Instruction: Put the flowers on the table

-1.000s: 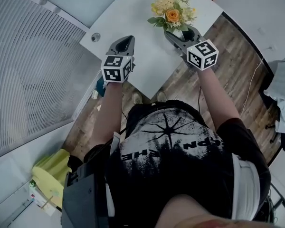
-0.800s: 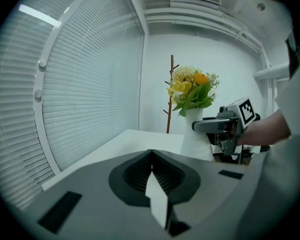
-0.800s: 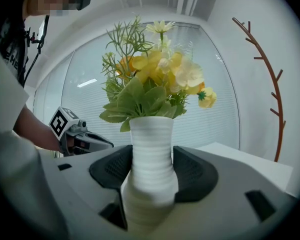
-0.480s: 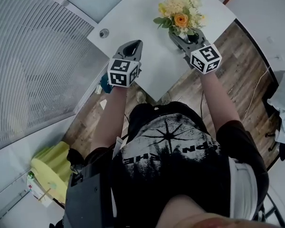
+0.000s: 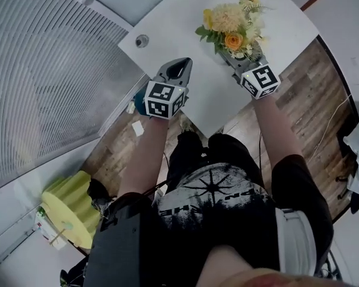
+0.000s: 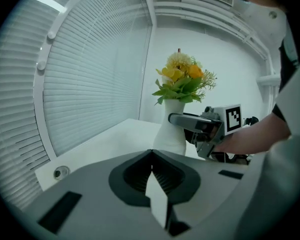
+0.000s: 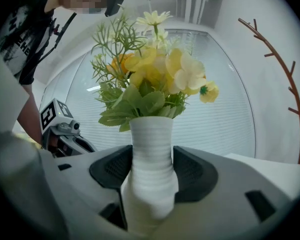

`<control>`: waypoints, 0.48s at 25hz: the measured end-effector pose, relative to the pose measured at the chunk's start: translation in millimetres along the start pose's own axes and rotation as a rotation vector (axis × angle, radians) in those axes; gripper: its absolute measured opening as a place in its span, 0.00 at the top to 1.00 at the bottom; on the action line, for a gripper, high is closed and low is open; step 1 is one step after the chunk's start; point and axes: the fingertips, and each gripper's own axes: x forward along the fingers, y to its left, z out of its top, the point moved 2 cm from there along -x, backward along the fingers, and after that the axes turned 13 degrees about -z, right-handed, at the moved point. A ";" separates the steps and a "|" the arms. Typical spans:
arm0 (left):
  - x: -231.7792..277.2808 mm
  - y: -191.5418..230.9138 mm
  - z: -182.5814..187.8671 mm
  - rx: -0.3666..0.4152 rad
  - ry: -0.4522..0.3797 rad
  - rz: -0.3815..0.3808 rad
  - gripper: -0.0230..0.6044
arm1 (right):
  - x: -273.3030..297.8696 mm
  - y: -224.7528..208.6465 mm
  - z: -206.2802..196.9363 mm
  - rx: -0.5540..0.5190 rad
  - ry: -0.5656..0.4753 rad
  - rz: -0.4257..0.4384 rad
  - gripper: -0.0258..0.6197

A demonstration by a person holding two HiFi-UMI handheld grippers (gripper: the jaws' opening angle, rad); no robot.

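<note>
The white ribbed vase is gripped at its narrow waist by the fingers of the right gripper, one pad being pressed against each side. From the vase, held upright, the flowers rise: yellow, cream and orange blooms over green leaves. In the head view the bouquet is seen at about 1 o'clock, above the white table near its edge at 4 o'clock. Whether the base of the vase touches the table cannot be told, since it is hidden in every view.

The left gripper is held over the near edge of the table, at about 8 o'clock from the flowers and well apart from them. Its fingers are pressed together and nothing is held between them. In the left gripper view the vase and the right gripper are seen ahead, toward 1 o'clock.

A small round grommet is set into the table at 10 o'clock from the left gripper. White slatted blinds are seen at 9 o'clock, and a wooden floor lies beneath the right forearm. A yellow-green object stands on the floor at 8 o'clock.
</note>
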 end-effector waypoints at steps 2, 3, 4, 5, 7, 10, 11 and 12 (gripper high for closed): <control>0.8 11.5 -11.1 -0.014 0.009 0.004 0.94 | 15.8 2.6 -14.0 0.000 -0.002 0.007 0.56; 0.9 14.6 -15.5 -0.021 0.012 0.007 0.94 | 20.5 3.3 -19.1 0.001 -0.001 0.010 0.56; 0.5 16.9 -19.5 -0.029 0.015 0.010 0.94 | 23.6 4.2 -23.7 0.000 0.001 0.013 0.56; -0.5 18.8 -23.2 -0.036 0.018 0.013 0.94 | 25.8 5.6 -28.3 -0.001 0.005 0.016 0.56; -3.4 22.7 -30.1 -0.050 0.025 0.020 0.94 | 29.6 9.6 -39.0 -0.008 0.020 0.022 0.56; -5.6 28.7 -40.1 -0.066 0.036 0.023 0.94 | 34.6 13.7 -53.8 -0.014 0.035 0.028 0.56; -5.0 29.8 -43.1 -0.070 0.039 0.022 0.94 | 35.4 13.5 -55.8 -0.014 0.033 0.026 0.56; -4.1 30.7 -45.5 -0.074 0.041 0.021 0.94 | 36.1 13.0 -56.3 -0.016 0.030 0.023 0.56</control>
